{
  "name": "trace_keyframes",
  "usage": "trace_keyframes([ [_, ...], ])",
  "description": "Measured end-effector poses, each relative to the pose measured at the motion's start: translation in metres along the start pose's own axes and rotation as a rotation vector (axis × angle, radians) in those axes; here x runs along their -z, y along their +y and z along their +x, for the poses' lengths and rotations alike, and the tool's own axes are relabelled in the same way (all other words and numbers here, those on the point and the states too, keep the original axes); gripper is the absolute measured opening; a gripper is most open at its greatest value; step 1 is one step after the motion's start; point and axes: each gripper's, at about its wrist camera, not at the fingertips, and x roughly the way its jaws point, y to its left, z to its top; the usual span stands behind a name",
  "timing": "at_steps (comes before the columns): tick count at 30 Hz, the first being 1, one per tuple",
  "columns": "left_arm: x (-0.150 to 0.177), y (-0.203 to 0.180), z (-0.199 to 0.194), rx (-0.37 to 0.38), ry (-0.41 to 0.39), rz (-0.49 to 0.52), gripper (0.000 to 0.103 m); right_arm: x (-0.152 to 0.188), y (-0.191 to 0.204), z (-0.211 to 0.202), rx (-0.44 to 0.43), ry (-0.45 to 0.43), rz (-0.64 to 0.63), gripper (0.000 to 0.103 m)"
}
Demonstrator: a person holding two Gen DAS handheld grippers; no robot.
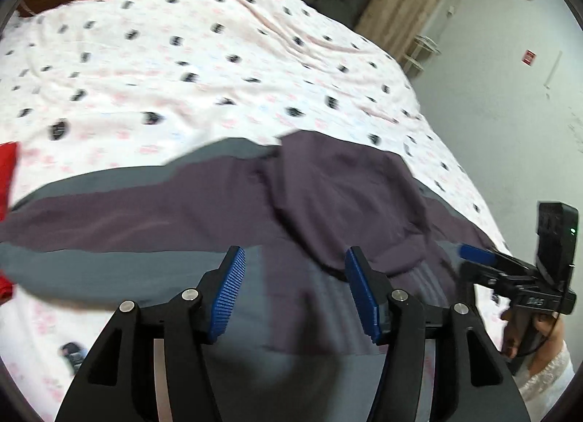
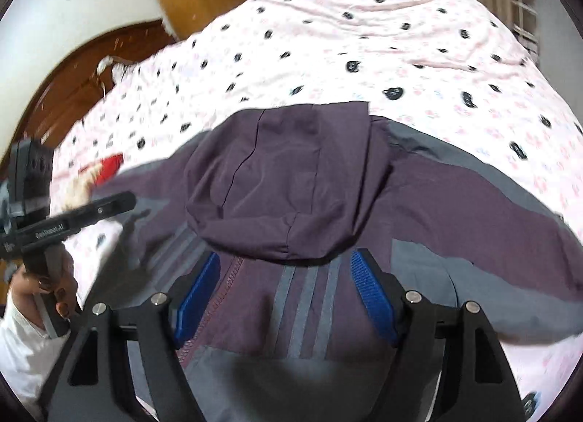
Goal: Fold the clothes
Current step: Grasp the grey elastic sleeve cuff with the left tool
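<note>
A purple and grey hooded jacket (image 2: pixel 309 203) lies spread back-up on the bed, hood (image 2: pixel 277 181) lying flat over its back, three grey stripes (image 2: pixel 306 305) below the hood. It also shows in the left wrist view (image 1: pixel 218 211). My right gripper (image 2: pixel 286 261) is open and empty, hovering over the stripes just below the hood. My left gripper (image 1: pixel 295 258) is open and empty over the jacket's grey part, left of the hood (image 1: pixel 349 200). Each gripper shows in the other's view: the right one (image 1: pixel 473 254) and the left one (image 2: pixel 109 205).
The bed sheet (image 1: pixel 182 58) is white-pink with dark cat prints. A red cloth (image 1: pixel 7 174) lies at the jacket's left end. A wooden headboard (image 2: pixel 73 72), curtains (image 1: pixel 400 3) and a grey wall (image 1: pixel 492 94) surround the bed.
</note>
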Motion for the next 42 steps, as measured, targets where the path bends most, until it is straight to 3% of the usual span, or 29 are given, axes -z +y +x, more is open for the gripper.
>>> trace_keyframes([
  [10, 0.017, 0.083, -0.041, -0.164, -0.099, -0.273, 0.053, 0.026, 0.007, 0.011, 0.016, 0.056, 0.009, 0.077],
  [19, 0.041, 0.167, -0.048, -0.101, -0.148, -0.710, 0.059, 0.032, 0.020, 0.017, 0.007, 0.092, -0.023, 0.077],
  [23, 0.048, 0.186, -0.048, -0.093, -0.171, -0.807, 0.059, 0.030, 0.021, 0.016, 0.004, 0.096, -0.027, 0.077],
  [42, 0.034, 0.191, -0.029, -0.094, -0.211, -0.811, 0.059, 0.033, 0.034, 0.019, 0.019, 0.128, -0.094, 0.077],
])
